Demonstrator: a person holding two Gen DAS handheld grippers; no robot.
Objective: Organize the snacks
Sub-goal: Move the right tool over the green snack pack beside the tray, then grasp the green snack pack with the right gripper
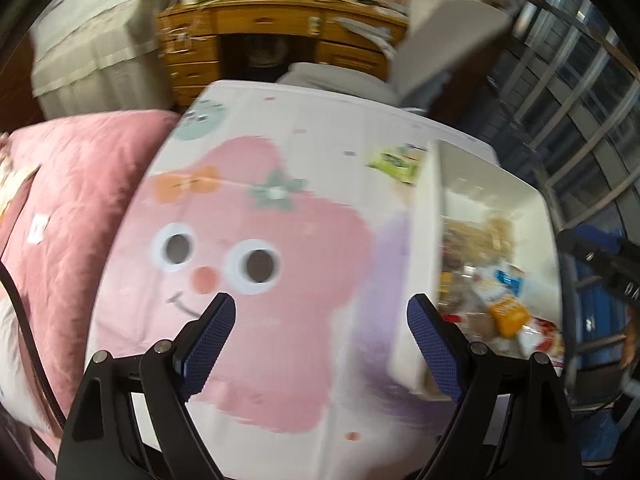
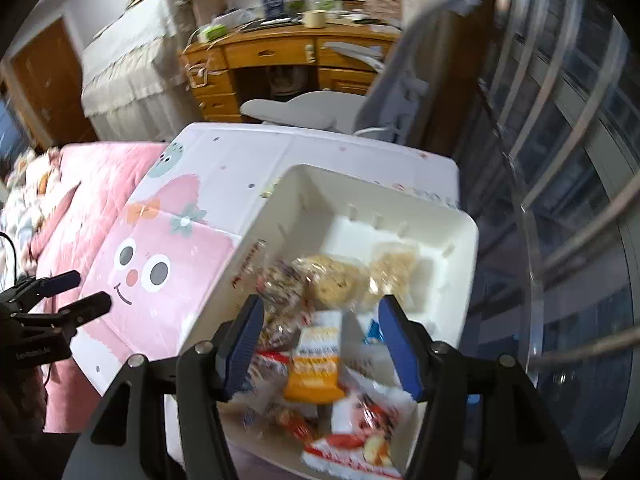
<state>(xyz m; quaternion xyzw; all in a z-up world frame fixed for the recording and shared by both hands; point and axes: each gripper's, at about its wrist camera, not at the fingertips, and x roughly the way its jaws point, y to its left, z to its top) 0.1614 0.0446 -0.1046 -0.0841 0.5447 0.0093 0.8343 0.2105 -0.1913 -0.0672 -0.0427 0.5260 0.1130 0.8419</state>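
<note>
A white bin (image 2: pixel 280 216) stands on the right side of a table covered with a pink cartoon cloth (image 2: pixel 180 248). Inside lie several wrapped snacks: an orange-and-white packet (image 2: pixel 316 364), round cookies in clear wrap (image 2: pixel 332 280) and a red-and-white packet (image 2: pixel 360 432). My right gripper (image 2: pixel 320 304) hangs over the bin, open, its pads clear of the packets below. My left gripper (image 1: pixel 320 302) is open above the bare cloth, left of the bin (image 1: pixel 428 208); it also shows at the left edge of the right wrist view (image 2: pixel 90 290). A green packet (image 1: pixel 396 160) lies on the cloth behind the bin.
A pink quilt (image 1: pixel 80 184) borders the table on the left. Beyond the table stand a grey chair (image 1: pixel 332 76) and a cluttered wooden desk (image 1: pixel 280 20). Barred windows (image 1: pixel 580 100) run along the right, close to the bin.
</note>
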